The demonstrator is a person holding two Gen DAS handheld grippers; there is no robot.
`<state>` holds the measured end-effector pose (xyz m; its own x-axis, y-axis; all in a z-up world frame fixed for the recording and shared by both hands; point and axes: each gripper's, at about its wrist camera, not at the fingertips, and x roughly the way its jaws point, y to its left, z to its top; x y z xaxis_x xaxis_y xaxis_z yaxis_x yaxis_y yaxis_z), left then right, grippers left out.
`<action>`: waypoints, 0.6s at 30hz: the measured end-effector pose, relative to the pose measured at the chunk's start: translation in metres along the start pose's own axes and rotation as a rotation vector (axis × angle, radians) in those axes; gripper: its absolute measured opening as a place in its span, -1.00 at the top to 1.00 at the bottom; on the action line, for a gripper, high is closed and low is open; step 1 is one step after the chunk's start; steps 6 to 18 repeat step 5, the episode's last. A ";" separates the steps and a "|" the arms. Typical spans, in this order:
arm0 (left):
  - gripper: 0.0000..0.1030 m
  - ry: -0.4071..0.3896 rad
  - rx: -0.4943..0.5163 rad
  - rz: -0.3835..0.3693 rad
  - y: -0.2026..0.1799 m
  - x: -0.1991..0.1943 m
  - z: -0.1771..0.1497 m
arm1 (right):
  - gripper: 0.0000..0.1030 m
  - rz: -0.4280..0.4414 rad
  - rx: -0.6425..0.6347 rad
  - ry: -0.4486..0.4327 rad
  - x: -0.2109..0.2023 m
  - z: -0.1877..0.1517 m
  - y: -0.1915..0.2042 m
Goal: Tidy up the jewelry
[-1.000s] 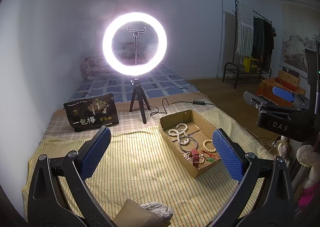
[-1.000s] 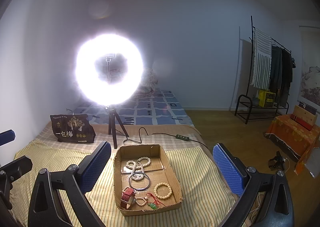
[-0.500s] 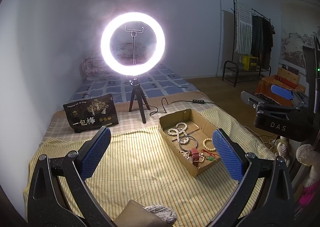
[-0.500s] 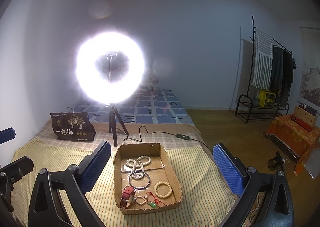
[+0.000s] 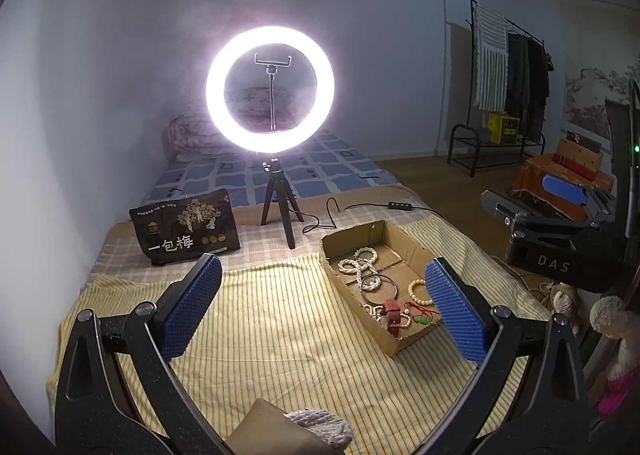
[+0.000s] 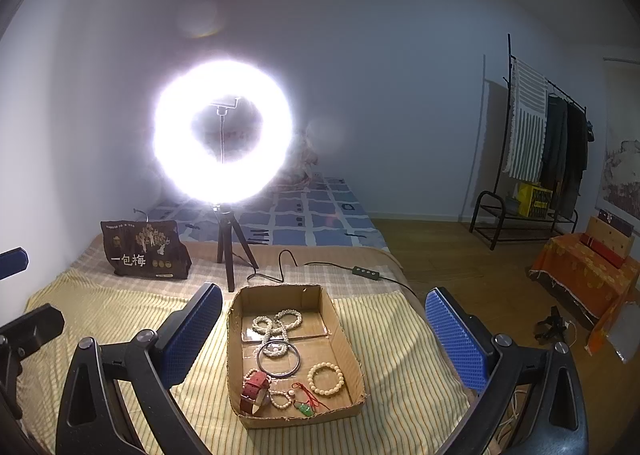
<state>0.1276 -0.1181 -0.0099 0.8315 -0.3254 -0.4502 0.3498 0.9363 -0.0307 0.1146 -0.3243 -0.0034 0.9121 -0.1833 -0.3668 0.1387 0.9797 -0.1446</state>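
Bed (image 6: pixel 120 319) carries cardboard tray (image 6: pixel 356 359); ring-light tripod (image 6: pixel 230 243); dark bag (image 6: pixel 144 251).

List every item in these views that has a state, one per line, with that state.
left claw: open, holding nothing
right claw: open, holding nothing
cardboard box: open-topped, jewelry inside
ring light: switched on, upright on its tripod
phone clamp: holding no phone
red watch: lying in the box
dark bangle: flat on the box floor
snack bag: propped upright on the bed

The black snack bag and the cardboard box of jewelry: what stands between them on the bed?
The black tripod of the glowing ring light stands between the black snack bag and the cardboard box, slightly behind them. Both wrist views show it.
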 end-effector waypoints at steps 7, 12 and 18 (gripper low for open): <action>-1.00 -0.030 0.020 0.017 0.003 -0.004 -0.001 | -0.99 0.001 -0.007 0.005 0.001 0.000 0.001; -1.00 -0.030 0.020 0.017 0.003 -0.004 -0.001 | -0.99 0.001 -0.007 0.005 0.001 0.000 0.001; -1.00 -0.030 0.020 0.017 0.003 -0.004 -0.001 | -0.99 0.001 -0.007 0.005 0.001 0.000 0.001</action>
